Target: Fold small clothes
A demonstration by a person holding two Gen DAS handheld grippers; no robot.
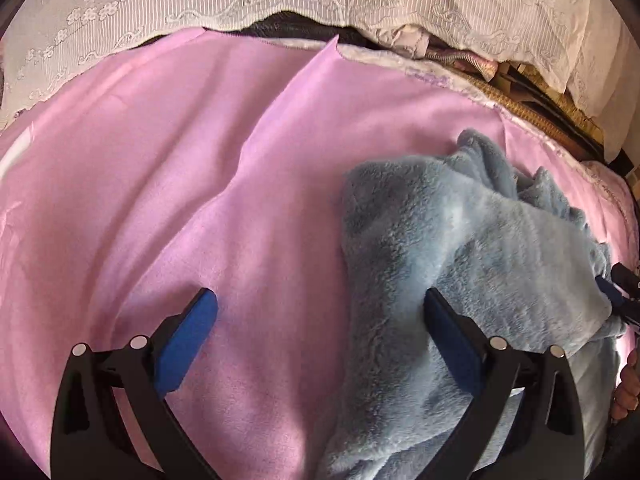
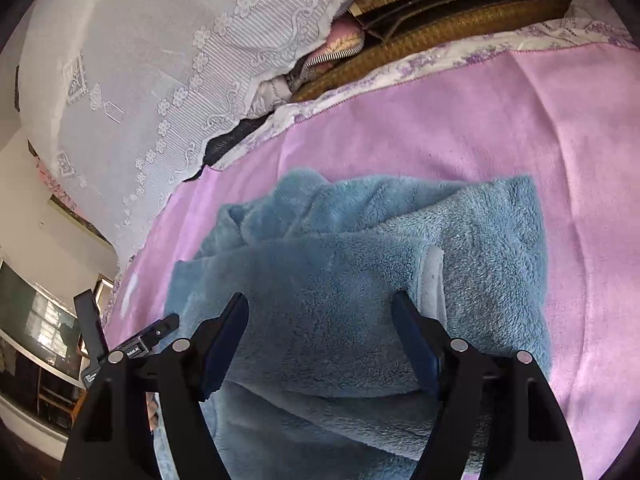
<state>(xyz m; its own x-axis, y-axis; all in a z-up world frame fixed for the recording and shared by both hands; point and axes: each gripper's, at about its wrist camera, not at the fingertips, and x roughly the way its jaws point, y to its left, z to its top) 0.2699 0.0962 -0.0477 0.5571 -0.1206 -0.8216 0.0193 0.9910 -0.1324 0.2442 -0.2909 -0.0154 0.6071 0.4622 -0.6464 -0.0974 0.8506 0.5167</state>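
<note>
Nearest in the left wrist view, the left gripper (image 1: 320, 300) was seen released, its blue pads (image 1: 188, 340) spread wide with nothing pinched between them. The left finger stood over bare pink blanket (image 1: 160, 200); the right finger stood against the near left edge of the blue garment (image 1: 460, 248), though whether it pressed on the fleece could not be told. At the right edge of that view a hand (image 1: 628, 384) was partly shown, and above it the tip of the right gripper (image 1: 618, 292) was seen at the garment's right side.

In the right wrist view the right gripper (image 2: 320, 308) was likewise found released — its jaws were held wide apart above the garment (image 2: 360, 280), with fleece lying below and between the fingers but not clamped. The left gripper (image 2: 144, 340) was glimpsed near the lower left, just beside the garment's edge.

The garment lay crumpled on the blanket (image 2: 480, 120), a folded layer laid across its middle and a pale hem strip (image 2: 432, 280) shown on its right part. More blanket was spread beyond it.

Farther off, a floral sheet (image 2: 400, 76) was seen along the blanket's far edge, then a woven mat (image 2: 420, 36), and — farthest — a white lace cloth (image 1: 200, 12) draped across the back.
</note>
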